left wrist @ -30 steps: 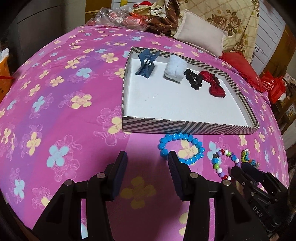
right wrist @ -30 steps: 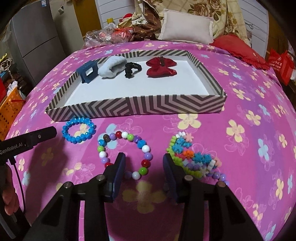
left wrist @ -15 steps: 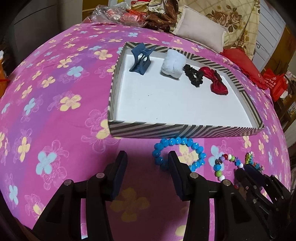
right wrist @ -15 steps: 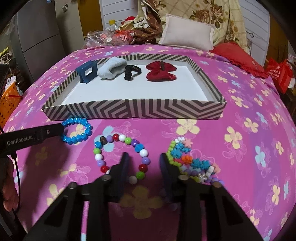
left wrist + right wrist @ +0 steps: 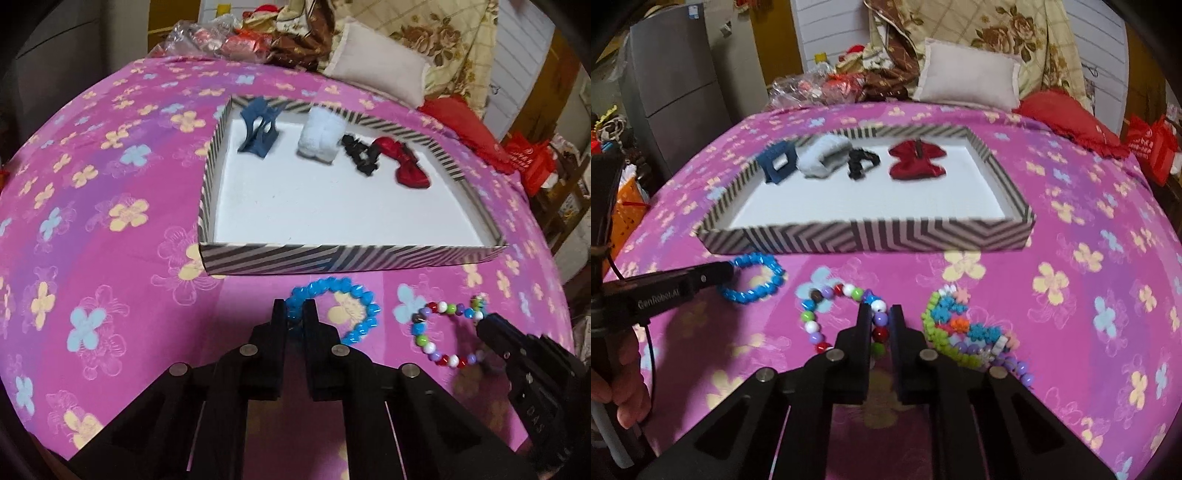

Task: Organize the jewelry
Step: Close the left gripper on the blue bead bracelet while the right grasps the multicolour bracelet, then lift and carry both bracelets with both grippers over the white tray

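Left wrist view: the left tool (image 5: 294,308) is seen pressed together on the near-left part of the blue bead bracelet (image 5: 338,308), which lies on the pink flowered bedspread (image 5: 110,221) just in front of the striped tray (image 5: 332,258). To the right of it, the multicoloured bead bracelet (image 5: 441,332) is laid on the bedspread, with the tip of the right tool touching its right side. Inside the tray, along the far wall, four items are lined up from left to right: a blue claw clip (image 5: 258,129), a white fluffy scrunchie (image 5: 319,136), a black scrunchie (image 5: 360,155) and a red bow (image 5: 406,168).

Right wrist view: at the left edge the left tool is seen from the side, its tip at the blue bead bracelet (image 5: 757,278). At the centre, the right tool (image 5: 880,325) is closed to a narrow gap in which the right side of the multicoloured bead bracelet (image 5: 834,314) is pinched, beads being visible between the fingers. Just to the right, a heap of flower-shaped bead bracelets (image 5: 964,332) is laid on the bedspread (image 5: 1089,258), untouched. Beyond, the striped tray (image 5: 886,238) is seen with the same four items along its far side. A pale cushion (image 5: 967,75) is propped at the far end of the bed.
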Action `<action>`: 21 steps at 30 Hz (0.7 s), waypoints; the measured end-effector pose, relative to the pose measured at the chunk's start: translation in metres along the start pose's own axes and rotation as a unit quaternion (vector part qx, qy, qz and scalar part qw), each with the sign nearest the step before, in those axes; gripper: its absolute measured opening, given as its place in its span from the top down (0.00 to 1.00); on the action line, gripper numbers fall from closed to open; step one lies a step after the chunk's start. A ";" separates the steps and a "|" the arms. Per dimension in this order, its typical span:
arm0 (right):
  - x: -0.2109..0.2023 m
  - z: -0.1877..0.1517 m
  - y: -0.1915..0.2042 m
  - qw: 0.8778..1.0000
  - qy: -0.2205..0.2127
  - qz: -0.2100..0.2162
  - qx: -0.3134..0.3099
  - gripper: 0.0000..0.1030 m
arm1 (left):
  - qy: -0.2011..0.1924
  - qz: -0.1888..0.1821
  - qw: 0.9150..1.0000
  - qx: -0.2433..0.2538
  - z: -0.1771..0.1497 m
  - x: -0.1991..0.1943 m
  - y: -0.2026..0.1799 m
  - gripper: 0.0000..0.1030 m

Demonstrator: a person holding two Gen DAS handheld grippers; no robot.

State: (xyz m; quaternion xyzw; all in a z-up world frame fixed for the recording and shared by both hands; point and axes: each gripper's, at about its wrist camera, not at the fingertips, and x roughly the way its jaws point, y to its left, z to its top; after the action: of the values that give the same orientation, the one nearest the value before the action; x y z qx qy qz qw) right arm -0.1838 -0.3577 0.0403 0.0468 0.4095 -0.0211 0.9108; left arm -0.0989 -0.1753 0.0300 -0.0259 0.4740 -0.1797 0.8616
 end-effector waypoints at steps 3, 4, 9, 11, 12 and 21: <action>-0.014 0.008 0.004 1.000 -0.014 0.004 -0.005 0.91 | -0.015 -0.011 1.000 0.009 0.003 -0.018 -0.003 1.00; -0.017 0.011 0.005 1.000 -0.018 0.006 -0.005 0.91 | -0.019 -0.016 1.000 0.011 0.004 -0.022 -0.003 1.00; -0.036 0.024 0.010 0.999 -0.035 0.014 -0.009 0.91 | -0.032 -0.032 0.999 0.021 0.012 -0.045 -0.009 1.00; -0.042 0.028 0.012 0.999 -0.040 0.012 -0.015 0.91 | -0.039 -0.034 0.998 0.027 0.015 -0.054 -0.013 1.00; -0.044 0.030 0.012 0.999 -0.043 0.010 -0.017 0.91 | -0.041 -0.034 0.998 0.029 0.016 -0.057 -0.013 1.00; -0.060 0.059 -0.004 0.998 -0.061 0.007 -0.018 0.91 | -0.063 -0.042 0.995 0.060 0.045 -0.076 -0.038 1.00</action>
State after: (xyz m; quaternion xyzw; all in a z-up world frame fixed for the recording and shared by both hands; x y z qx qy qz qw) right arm -0.1797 -0.3677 0.1239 0.0323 0.3535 -0.0100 0.9348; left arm -0.1092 -0.1907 0.1247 -0.0052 0.4051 -0.2424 0.8815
